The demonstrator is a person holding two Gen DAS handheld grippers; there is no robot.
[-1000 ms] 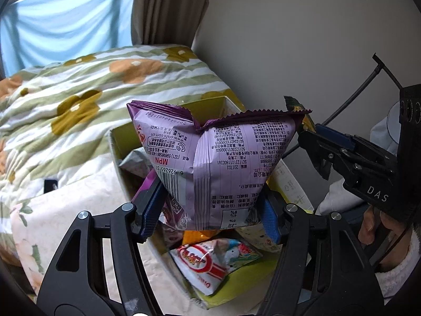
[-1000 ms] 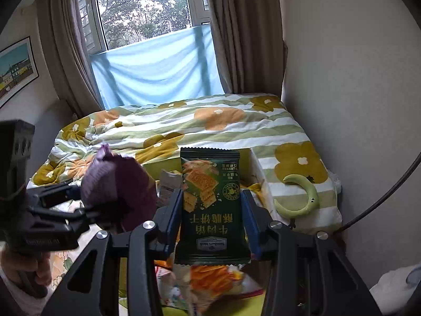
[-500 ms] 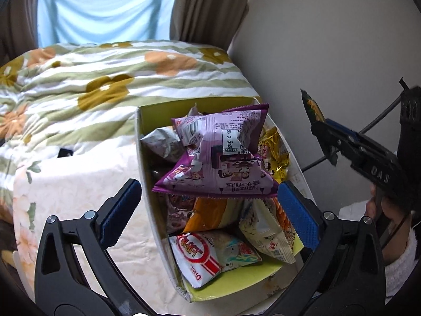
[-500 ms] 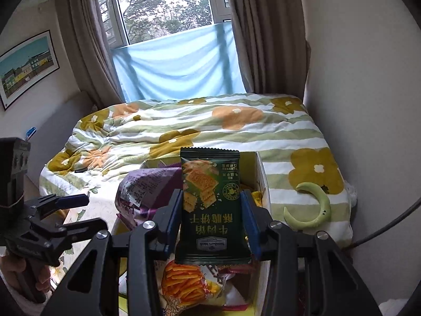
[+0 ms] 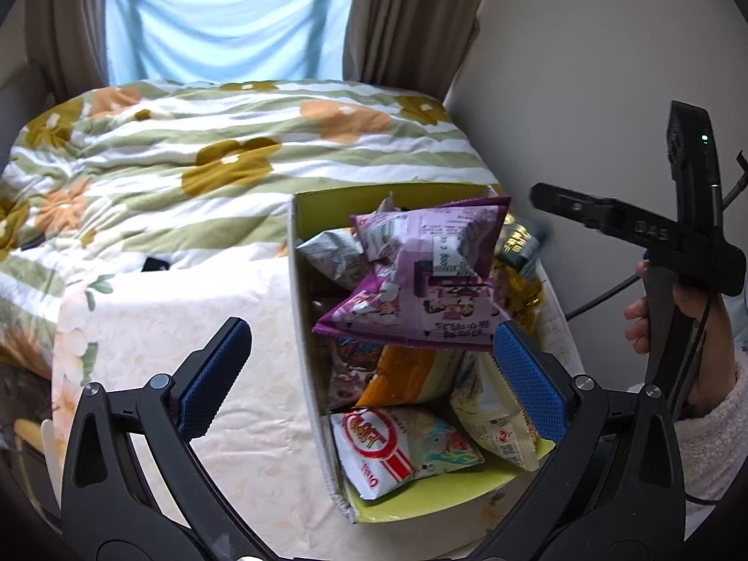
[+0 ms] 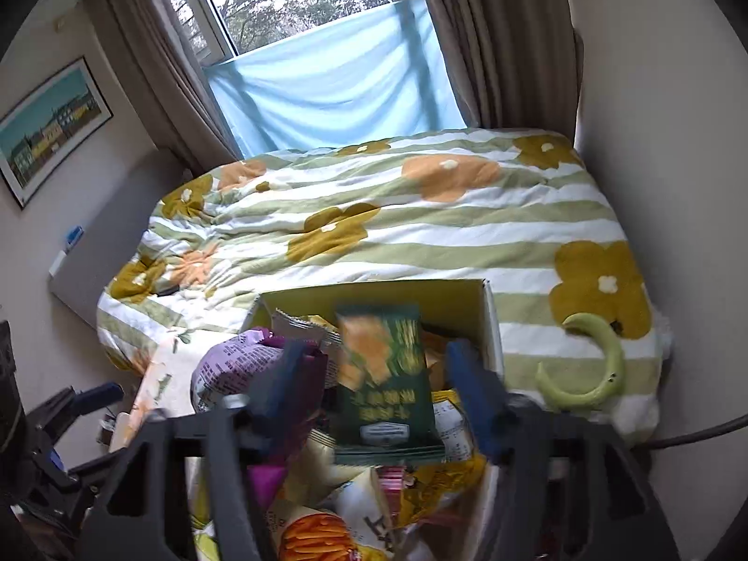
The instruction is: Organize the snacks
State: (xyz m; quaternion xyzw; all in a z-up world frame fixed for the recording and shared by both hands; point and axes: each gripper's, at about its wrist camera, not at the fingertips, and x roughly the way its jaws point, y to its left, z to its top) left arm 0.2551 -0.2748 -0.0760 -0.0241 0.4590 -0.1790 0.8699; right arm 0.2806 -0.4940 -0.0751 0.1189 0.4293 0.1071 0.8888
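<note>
The right gripper [image 6: 374,388] is opening over the box [image 6: 491,322], the green cracker packet [image 6: 385,378] loose between its pads; let it fall flat. Beyond the empty, wide-spread left gripper [image 5: 369,374], the purple bag [image 5: 420,276] tops the pile.

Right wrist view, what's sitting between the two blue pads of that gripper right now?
In the right wrist view, the dark green cracker packet sits between the right gripper pads as its jaws open, over the yellow-lined snack box. Blur hides whether either pad touches it.
</note>
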